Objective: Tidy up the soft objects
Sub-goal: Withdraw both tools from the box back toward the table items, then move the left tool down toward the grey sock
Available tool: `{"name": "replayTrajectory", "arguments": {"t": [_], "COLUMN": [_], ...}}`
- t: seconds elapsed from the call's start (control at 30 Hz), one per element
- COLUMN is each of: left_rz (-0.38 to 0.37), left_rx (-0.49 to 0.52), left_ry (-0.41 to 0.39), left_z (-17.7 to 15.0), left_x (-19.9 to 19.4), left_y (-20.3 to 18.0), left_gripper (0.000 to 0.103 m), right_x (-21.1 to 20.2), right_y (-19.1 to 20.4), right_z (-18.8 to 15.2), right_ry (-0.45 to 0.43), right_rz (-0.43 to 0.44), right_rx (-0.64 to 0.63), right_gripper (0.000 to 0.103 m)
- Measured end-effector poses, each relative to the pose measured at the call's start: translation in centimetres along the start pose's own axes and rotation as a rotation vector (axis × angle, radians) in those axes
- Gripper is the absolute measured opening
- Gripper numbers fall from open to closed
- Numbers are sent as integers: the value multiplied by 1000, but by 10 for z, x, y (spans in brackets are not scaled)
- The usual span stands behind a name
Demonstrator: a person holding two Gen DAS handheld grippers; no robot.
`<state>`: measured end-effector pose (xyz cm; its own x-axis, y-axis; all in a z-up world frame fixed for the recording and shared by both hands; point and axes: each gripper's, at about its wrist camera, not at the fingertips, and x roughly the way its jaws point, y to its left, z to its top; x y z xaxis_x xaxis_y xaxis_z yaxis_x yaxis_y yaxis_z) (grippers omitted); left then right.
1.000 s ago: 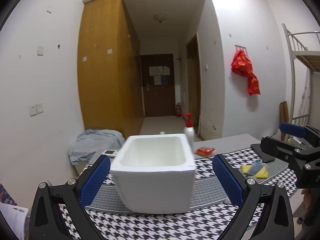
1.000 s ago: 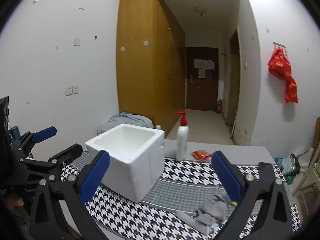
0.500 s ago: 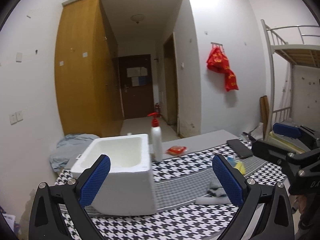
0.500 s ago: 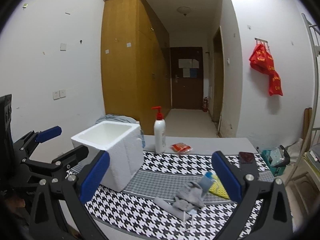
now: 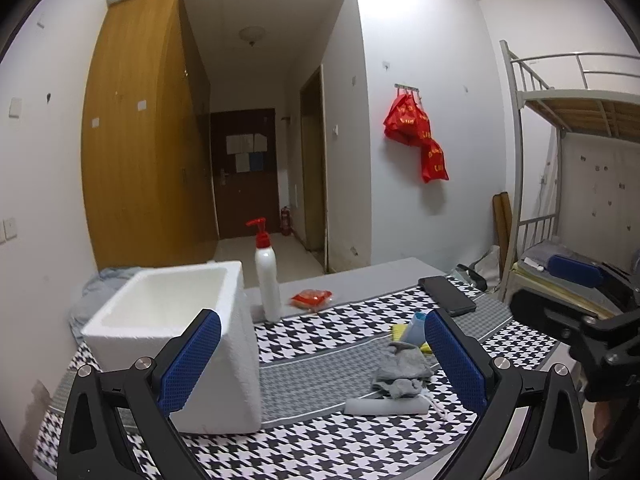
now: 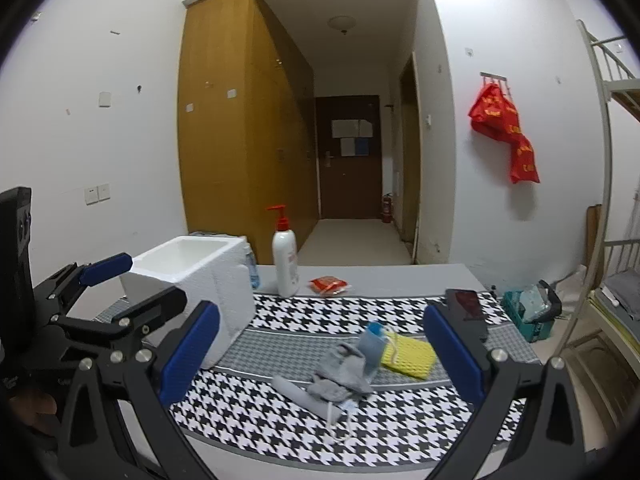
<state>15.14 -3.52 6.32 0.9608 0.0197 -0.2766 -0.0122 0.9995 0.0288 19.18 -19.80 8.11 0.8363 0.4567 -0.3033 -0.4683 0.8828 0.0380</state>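
A heap of soft things lies on the houndstooth cloth: a crumpled grey cloth, a pale rolled piece, a blue item and a yellow waffle sponge cloth. An open white foam box stands at the left. My left gripper hovers open in front of the box and the heap. My right gripper is open too, with the heap between its fingers but farther off.
A white pump bottle with a red top and a red packet sit behind the heap. A black phone lies at the right. A bunk bed frame stands to the right.
Both views have swung to the right. The foam box has slid from centre to the left, and the heap of soft things now sits between the fingers. Both grippers stay open.
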Motion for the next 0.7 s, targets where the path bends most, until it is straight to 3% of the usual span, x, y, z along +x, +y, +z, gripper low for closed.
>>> {"name": "replayTrajectory", "arguments": {"t": [0.7], "left_rz": [35], "left_rx": [-11], "left_ry": [64], "left_z": [-37], "left_x": [41], "left_y": [-19], "left_gripper": [102], "right_x": [25], "right_y": [-46], "right_z": [-40], "right_ry": [77], "right_rz": [-34], "right_rx": [70], "right_gripper": [103]}}
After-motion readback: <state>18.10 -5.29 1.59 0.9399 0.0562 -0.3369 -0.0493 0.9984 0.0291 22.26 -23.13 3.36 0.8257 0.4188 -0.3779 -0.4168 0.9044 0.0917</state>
